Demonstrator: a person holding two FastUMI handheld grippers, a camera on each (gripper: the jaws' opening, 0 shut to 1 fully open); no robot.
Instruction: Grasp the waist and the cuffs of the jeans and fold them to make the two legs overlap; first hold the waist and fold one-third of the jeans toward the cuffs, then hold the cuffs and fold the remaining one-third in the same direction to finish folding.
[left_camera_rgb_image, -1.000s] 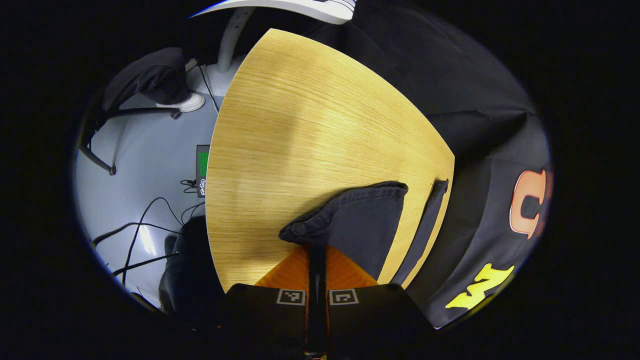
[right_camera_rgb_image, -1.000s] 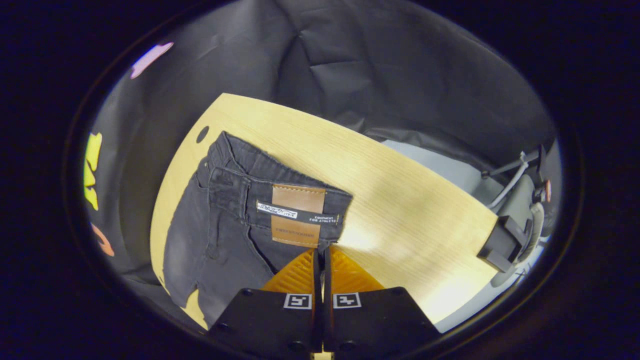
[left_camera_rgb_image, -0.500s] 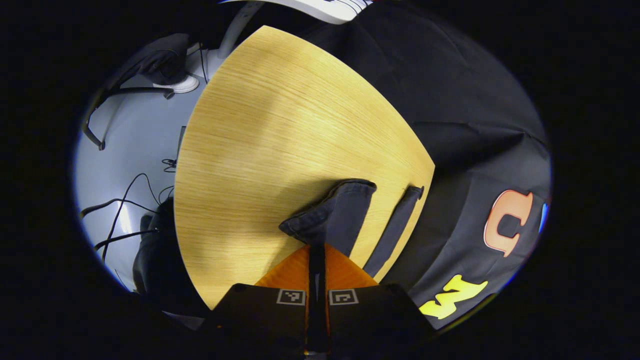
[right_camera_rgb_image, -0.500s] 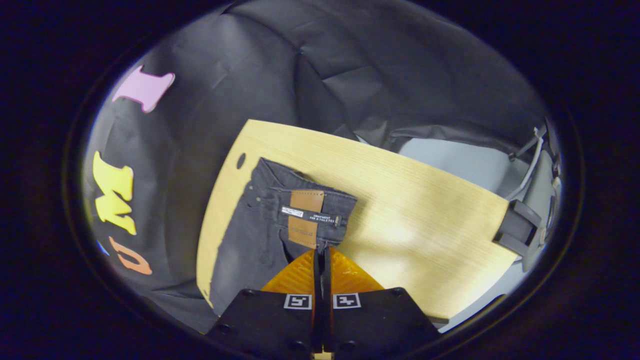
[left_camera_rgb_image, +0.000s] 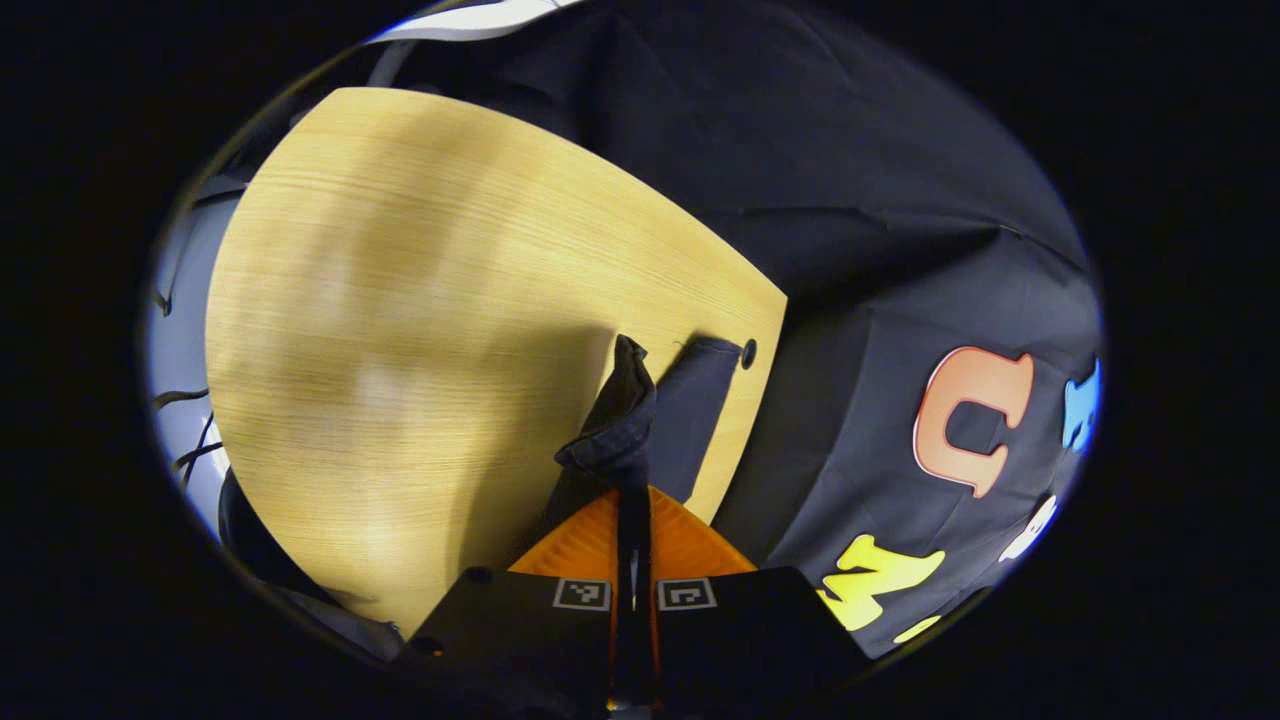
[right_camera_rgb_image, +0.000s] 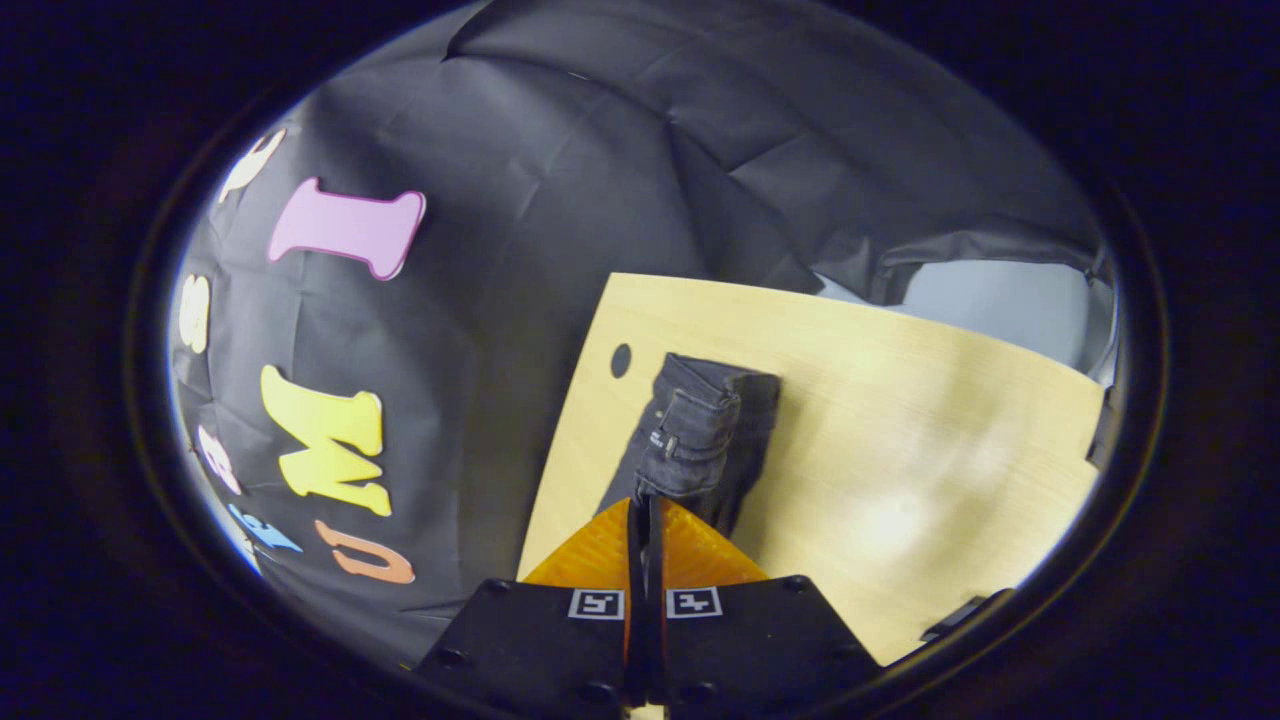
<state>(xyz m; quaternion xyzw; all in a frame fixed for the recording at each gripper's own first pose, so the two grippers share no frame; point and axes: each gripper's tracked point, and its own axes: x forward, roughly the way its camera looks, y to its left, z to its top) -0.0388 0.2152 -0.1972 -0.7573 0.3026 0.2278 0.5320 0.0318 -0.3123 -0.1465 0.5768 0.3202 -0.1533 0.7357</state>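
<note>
Both tools clenched on dark denim jeans (right_camera_rgb_image: 705, 440), left tool (left_camera_rgb_image: 633, 492) at the cuff, right tool (right_camera_rgb_image: 646, 505) at the waist, cloth lifted off the pale wooden surface (left_camera_rgb_image: 400, 330) (far edge lying near its corner hole): thin pinches might slip, misaligning legs.

Both views are dim at the rim and brighter in the middle. Soft pale glare patches lie on the light yellow wood-grain table (left_camera_rgb_image: 420, 330), toward 9 o'clock in the left gripper view and toward 3 o'clock in the right gripper view (right_camera_rgb_image: 900, 500). The dark folded denim jeans (left_camera_rgb_image: 625, 420) cast a broad soft shadow at 7 o'clock. Fisheye bending curves the table edges; focus is fairly sharp.
</note>
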